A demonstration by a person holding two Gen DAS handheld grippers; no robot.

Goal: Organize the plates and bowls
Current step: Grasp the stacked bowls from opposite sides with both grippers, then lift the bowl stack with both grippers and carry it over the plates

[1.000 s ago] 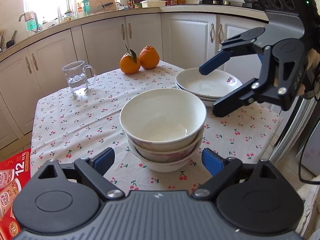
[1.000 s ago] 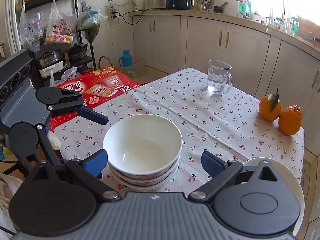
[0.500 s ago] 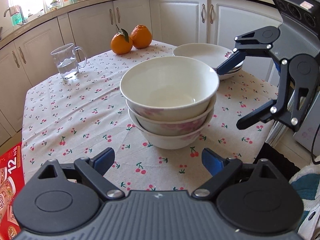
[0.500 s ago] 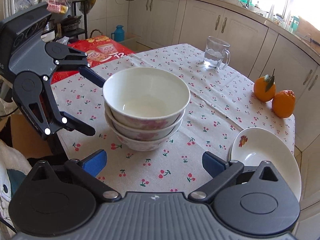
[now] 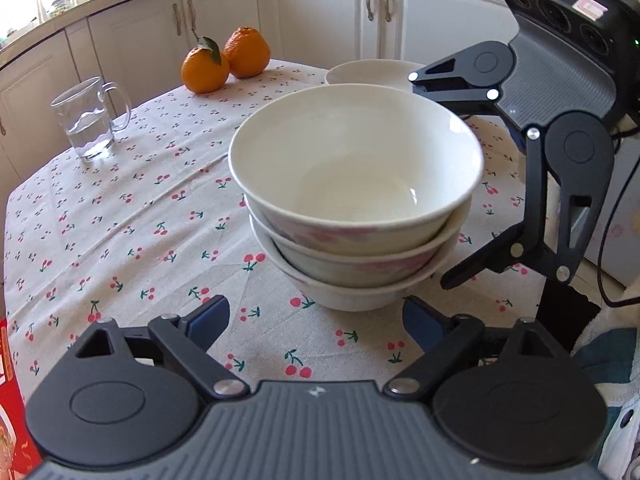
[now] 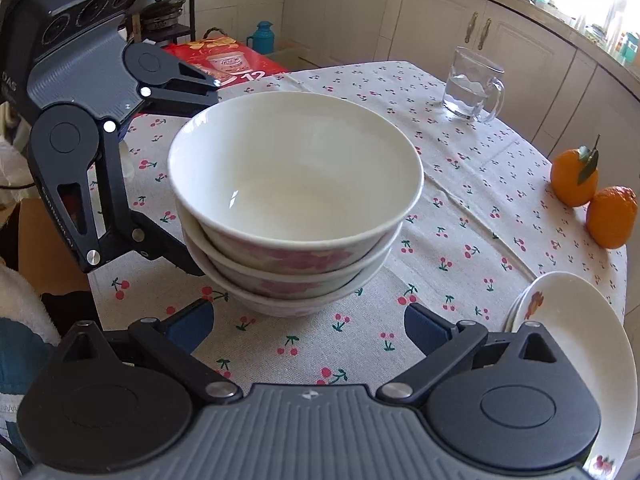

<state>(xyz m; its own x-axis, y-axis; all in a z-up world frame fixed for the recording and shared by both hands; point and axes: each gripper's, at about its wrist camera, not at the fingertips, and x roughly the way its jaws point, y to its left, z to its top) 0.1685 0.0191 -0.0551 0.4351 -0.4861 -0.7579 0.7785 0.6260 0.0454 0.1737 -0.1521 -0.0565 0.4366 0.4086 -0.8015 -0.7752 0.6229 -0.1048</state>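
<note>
Cherry-print tablecloth [image 5: 132, 216] covers my table, with white kitchen cabinets [image 5: 328, 12] behind. Three stacked bowls [image 5: 356, 196] sit upright near the close edge, mouths up. My left gripper [image 5: 316, 318] and right gripper [image 6: 308, 322] are both wide apart, holding nothing, on either side of the bowls. Plates [image 6: 576, 320] are partly cut off. A glass mug [image 5: 90, 120] and two oranges [image 5: 224, 60] stand farther back.

Glossy glazed ceramic bowls [image 5: 356, 184] on matt woven cloth tablecloth [image 5: 140, 216]
</note>
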